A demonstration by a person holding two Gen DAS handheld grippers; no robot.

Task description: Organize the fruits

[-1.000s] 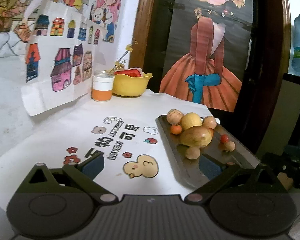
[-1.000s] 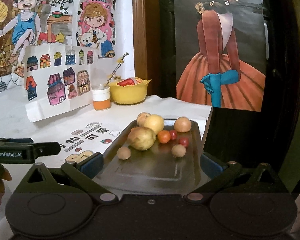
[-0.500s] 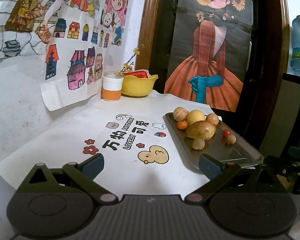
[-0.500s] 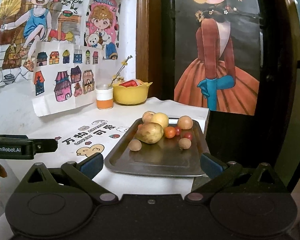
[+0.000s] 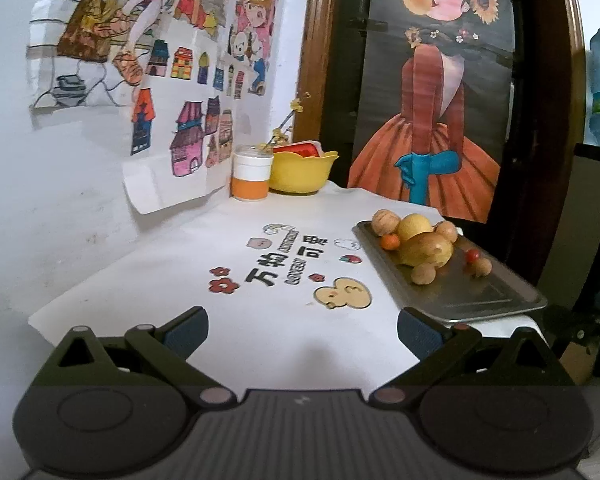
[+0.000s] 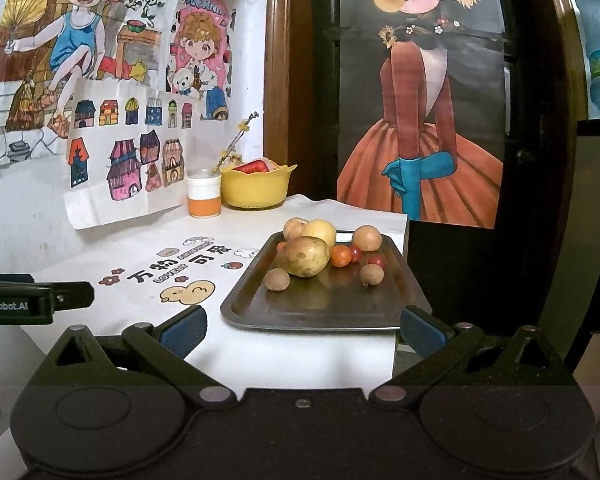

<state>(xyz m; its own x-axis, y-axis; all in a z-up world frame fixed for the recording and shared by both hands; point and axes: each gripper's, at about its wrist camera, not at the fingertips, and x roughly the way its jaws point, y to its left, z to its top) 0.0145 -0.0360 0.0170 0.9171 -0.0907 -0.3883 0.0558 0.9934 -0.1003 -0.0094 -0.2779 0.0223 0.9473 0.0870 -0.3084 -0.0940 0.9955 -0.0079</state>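
Note:
A dark metal tray (image 6: 320, 312) (image 5: 468, 292) sits at the right edge of the white table and carries several fruits. A big yellow-brown fruit (image 6: 303, 257) (image 5: 425, 249) lies in the middle of the pile, with small red and orange tomatoes (image 6: 341, 255) and small brown round fruits (image 6: 277, 279) around it. A yellow bowl (image 6: 257, 188) (image 5: 302, 172) stands at the back by the wall. My left gripper (image 5: 302, 330) hovers open over the near table, left of the tray. My right gripper (image 6: 302, 330) is open in front of the tray's near edge. Both are empty.
A white and orange cup (image 6: 204, 196) with a twig stands left of the bowl. Drawings hang on the wall at left. The tablecloth (image 5: 260, 280) has printed stickers. The table drops off just right of the tray, before a dark door with a poster (image 6: 420, 120).
Both grippers have pulled back and risen from the tray; fruits look smaller and more table shows. The fruits have not moved. Both stay open.

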